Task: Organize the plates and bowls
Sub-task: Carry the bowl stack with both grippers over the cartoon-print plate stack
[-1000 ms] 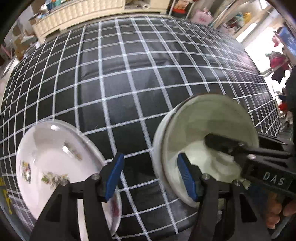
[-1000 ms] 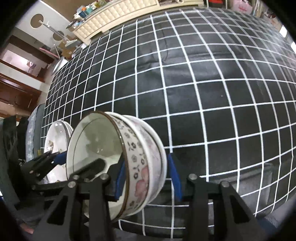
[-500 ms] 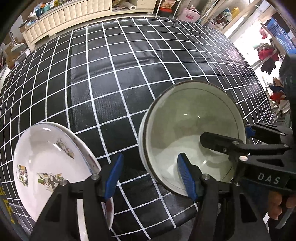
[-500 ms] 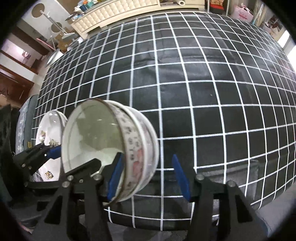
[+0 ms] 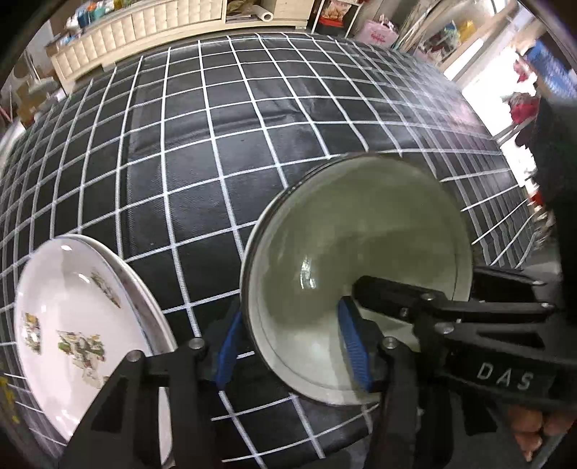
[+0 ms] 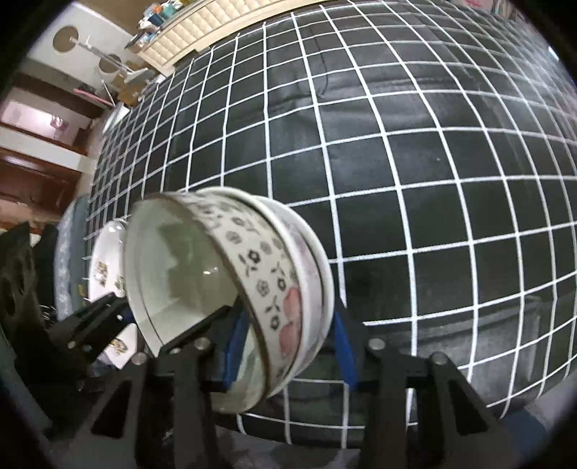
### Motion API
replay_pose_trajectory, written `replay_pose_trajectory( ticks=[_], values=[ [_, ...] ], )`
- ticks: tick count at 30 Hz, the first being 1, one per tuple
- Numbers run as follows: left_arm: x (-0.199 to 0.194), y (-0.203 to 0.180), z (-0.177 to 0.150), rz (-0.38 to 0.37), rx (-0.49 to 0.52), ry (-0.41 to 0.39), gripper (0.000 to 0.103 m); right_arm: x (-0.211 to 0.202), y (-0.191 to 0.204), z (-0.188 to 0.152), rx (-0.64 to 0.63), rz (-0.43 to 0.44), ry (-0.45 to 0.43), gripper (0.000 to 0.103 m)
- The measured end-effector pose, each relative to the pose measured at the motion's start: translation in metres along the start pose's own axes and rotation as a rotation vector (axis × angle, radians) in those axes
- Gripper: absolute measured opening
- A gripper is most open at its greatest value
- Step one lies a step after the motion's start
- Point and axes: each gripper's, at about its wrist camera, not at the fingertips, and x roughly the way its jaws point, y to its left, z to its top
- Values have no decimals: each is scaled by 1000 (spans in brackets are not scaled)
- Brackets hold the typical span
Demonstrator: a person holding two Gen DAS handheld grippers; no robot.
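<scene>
Two nested bowls (image 6: 267, 285), white with a flower pattern outside, are tilted on their side over the near part of the table. My right gripper (image 6: 290, 346) straddles their rim, one finger inside and one outside. My left gripper (image 5: 290, 342) straddles the opposite rim of the bowls (image 5: 360, 252), with its right fingertip (image 5: 353, 346) inside. White plates with pictures (image 5: 79, 324) lie stacked at the near left; they also show in the right wrist view (image 6: 104, 267).
The table has a black cloth with a white grid (image 5: 223, 119). Its near edge is just below the bowls. A cream sideboard (image 5: 151, 25) stands beyond the far edge. Cluttered shelves are at the far right.
My left gripper has moved right, so its right finger is now inside the bowl rim. The bowls have tipped a little more upright and lifted in the right gripper.
</scene>
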Motion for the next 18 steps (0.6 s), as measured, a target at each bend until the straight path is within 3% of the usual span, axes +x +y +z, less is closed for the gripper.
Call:
replay_pose_trajectory(
  ticks=[4,9,18],
  values=[
    [0,-5,0,4,-12,-1,46,0,-2,2,36,9,-10,43],
    [1,-1,1,-31,-45,20,45,-7,8,2,6,-41,-19,42],
    [-18,11,-4,-27,-64,-11,44,-17,13,3,30,3,-33,39]
  ],
)
